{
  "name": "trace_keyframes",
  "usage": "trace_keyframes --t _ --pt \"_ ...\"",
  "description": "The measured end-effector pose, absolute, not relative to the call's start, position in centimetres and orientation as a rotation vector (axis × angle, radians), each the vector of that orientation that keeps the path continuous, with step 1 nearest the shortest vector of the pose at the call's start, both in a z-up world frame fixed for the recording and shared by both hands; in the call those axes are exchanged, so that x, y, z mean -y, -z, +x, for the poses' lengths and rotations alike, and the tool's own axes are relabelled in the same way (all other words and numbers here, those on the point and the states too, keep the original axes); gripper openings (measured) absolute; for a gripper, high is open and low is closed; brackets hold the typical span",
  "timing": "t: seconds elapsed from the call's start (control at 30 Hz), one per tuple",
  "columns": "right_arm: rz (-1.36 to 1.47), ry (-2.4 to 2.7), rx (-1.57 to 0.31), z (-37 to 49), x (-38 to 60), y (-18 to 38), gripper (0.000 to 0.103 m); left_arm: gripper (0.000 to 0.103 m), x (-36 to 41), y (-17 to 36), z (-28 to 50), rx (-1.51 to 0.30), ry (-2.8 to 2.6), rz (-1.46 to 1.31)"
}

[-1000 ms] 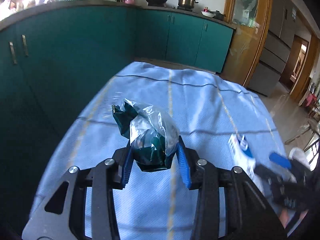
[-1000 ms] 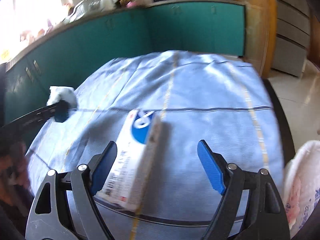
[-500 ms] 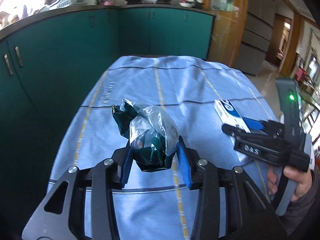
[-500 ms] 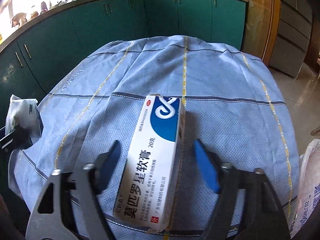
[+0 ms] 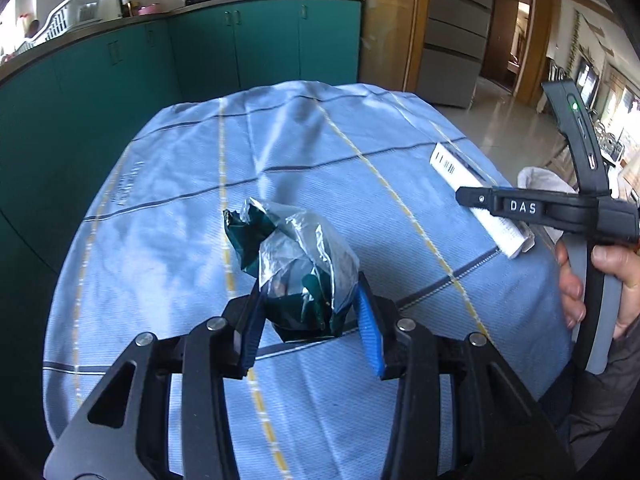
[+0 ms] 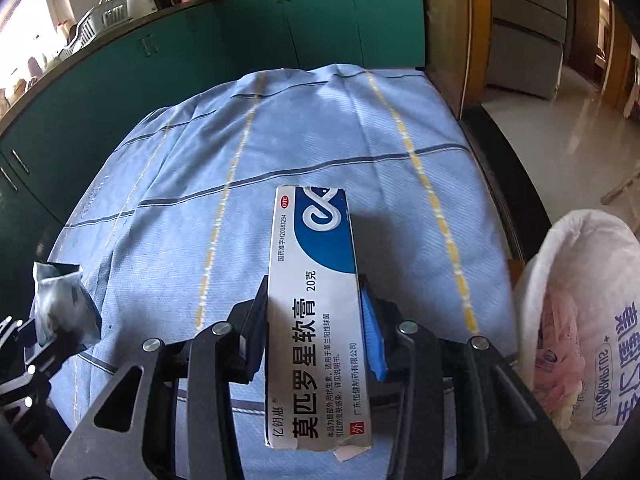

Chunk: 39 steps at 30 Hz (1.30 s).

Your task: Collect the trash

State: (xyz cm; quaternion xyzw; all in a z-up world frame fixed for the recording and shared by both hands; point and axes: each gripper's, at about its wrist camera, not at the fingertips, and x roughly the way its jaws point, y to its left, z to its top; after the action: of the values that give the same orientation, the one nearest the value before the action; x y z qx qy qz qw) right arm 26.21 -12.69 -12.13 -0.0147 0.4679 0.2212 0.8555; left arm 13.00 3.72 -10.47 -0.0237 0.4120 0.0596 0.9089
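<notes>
My left gripper (image 5: pixel 308 300) is shut on a crumpled green and silver wrapper (image 5: pixel 296 252), held just above the blue tablecloth (image 5: pixel 180 200). In the right wrist view the wrapper (image 6: pixel 60 300) shows at the lower left edge. My right gripper (image 6: pixel 314 300) has a white and blue ointment box (image 6: pixel 312 248) lengthwise between its jaws. The jaws are closing and both blue pads (image 6: pixel 372 340) lie against the box's sides. The box casts a shadow on the cloth. From the left wrist view, the right gripper (image 5: pixel 480 200) is seen side-on with the box (image 5: pixel 452 164) sticking out past it.
A white plastic bag (image 6: pixel 580 320) with printed text stands open off the table's right edge. Teal cabinets (image 5: pixel 240 48) with a worktop of pans and a dish rack curve around the far side. A person's hand (image 5: pixel 612 264) grips the right tool's handle. Tiled floor lies to the right.
The right gripper's jaws have drawn in from wide apart onto the ointment box, which now lies straight between them. The left gripper, still on the wrapper, has swung so the right tool shows closer.
</notes>
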Motion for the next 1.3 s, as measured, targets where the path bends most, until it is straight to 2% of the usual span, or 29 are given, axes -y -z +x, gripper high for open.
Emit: trace_keyframes --t 0.2,0.43,0.6,0.77,1.03,1.17,1.3 --pt "-0.06 -0.476 -0.971 25.7 12.6 12.0 0.041 0.046 -3.1 11.0 13.1 -0.864 -0.117 -0.047" --pt "-0.103 -0.466 -0.961 25.5 11.4 12.2 0.048 0.072 -3.5 10.5 12.7 -0.84 -0.143 -0.066" --pt "-0.124 -0.453 -0.954 25.5 11.2 12.5 0.048 0.083 -4.5 10.4 12.4 -0.832 -0.148 -0.127" --pt "-0.142 -0.462 -0.926 25.3 10.9 12.3 0.043 0.087 -4.5 10.5 12.6 -0.836 -0.146 -0.157" --pt "-0.133 -0.467 -0.937 25.4 11.0 12.2 0.042 0.087 -3.3 10.9 13.1 -0.834 -0.188 -0.08" --pt "-0.135 -0.456 -0.934 25.3 10.9 12.3 0.054 0.089 -2.9 11.0 13.4 -0.831 -0.202 -0.052" --pt "-0.15 -0.447 -0.933 25.4 10.8 12.4 0.055 0.087 -2.6 11.3 13.9 -0.839 -0.194 -0.048"
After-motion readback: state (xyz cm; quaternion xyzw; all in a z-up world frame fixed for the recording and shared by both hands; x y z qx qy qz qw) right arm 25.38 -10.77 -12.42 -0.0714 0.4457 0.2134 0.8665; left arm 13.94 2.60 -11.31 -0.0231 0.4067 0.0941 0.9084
